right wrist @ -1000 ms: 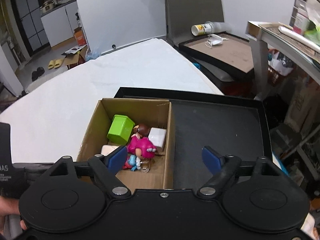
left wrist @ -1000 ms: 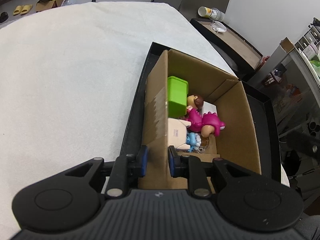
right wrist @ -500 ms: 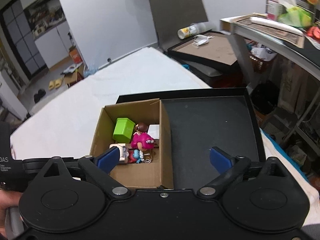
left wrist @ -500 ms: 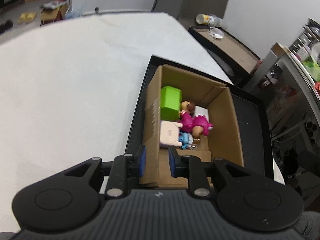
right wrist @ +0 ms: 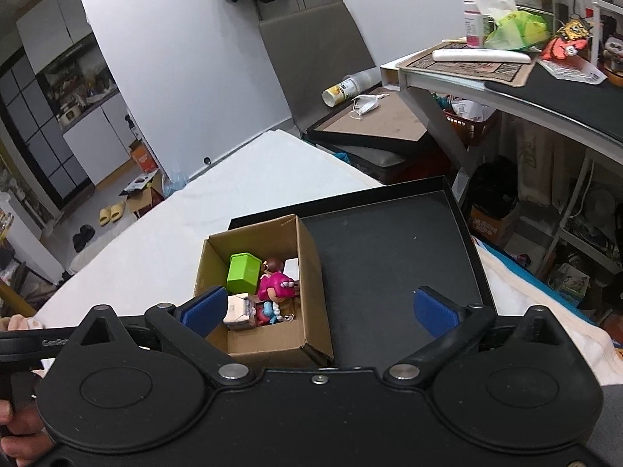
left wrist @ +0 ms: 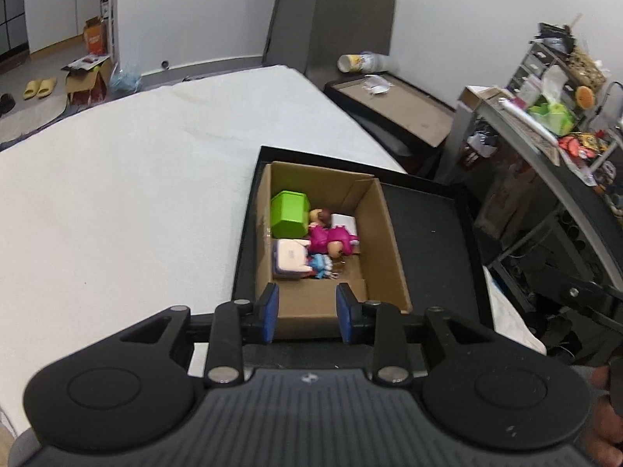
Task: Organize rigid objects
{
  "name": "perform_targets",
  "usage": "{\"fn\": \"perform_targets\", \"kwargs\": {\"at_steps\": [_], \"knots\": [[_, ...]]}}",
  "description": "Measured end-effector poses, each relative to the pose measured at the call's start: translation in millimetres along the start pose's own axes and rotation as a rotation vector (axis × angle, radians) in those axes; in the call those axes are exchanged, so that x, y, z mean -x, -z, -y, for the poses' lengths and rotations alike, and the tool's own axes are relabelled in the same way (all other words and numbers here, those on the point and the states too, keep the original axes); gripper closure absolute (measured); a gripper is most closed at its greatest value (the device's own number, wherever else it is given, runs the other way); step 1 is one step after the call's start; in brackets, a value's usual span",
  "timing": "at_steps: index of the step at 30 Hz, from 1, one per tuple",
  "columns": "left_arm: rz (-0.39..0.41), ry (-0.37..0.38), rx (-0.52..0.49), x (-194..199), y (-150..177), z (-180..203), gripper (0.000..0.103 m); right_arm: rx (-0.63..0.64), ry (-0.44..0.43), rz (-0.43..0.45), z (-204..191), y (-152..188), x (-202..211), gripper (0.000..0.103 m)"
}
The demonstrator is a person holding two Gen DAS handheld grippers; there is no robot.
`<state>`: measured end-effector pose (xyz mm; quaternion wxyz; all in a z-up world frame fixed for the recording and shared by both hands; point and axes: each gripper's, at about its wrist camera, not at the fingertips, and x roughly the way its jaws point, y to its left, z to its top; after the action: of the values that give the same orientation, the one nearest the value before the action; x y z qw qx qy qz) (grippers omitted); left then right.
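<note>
While blurred, toys [left wrist: 311,239] apparently fill cardboard box [left wrist: 383,233], black tray [left wrist: 436,233] beneath.

White-covered table [left wrist: 117,202] with black tray [right wrist: 389,257] at its edge

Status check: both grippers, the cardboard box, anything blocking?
Left gripper and right gripper open, both empty, jaws just opened. Cardboard box sits in black tray, toys inside. Nothing in the way.
</note>
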<state>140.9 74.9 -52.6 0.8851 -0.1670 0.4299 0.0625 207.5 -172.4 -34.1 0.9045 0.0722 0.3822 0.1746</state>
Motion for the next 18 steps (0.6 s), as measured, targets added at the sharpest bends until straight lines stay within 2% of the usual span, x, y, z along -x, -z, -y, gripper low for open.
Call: {"fn": "perform_targets", "kwargs": {"at_steps": [1, 5, 7, 12, 18], "knots": [[0.002, 0.008, -0.003, 3.8, 1.5, 2.5, 0.070, -0.004, -0.001, 0.006, 0.9, 1.1, 4.6, 0.000], [0.037, 0.013, -0.013, 21.1, 8.1, 13.5, 0.049, -0.012, -0.014, 0.032, 5.9, 3.4, 23.5, 0.000], [0.057, 0.012, -0.028, 29.0, 11.1, 19.8, 0.044, -0.006, -0.015, 0.042, 7.7, 3.9, 30.6, 0.000], [0.097, -0.016, -0.073, 44.0, 19.1, 35.1, 0.043, 0.001, -0.018, 0.054, 12.5, 6.2, 44.5, 0.000], [0.098, -0.024, -0.066, 58.0, 29.8, 41.6, 0.042, 0.005, -0.022, 0.061, 15.1, 8.4, 57.6, 0.000]]}}
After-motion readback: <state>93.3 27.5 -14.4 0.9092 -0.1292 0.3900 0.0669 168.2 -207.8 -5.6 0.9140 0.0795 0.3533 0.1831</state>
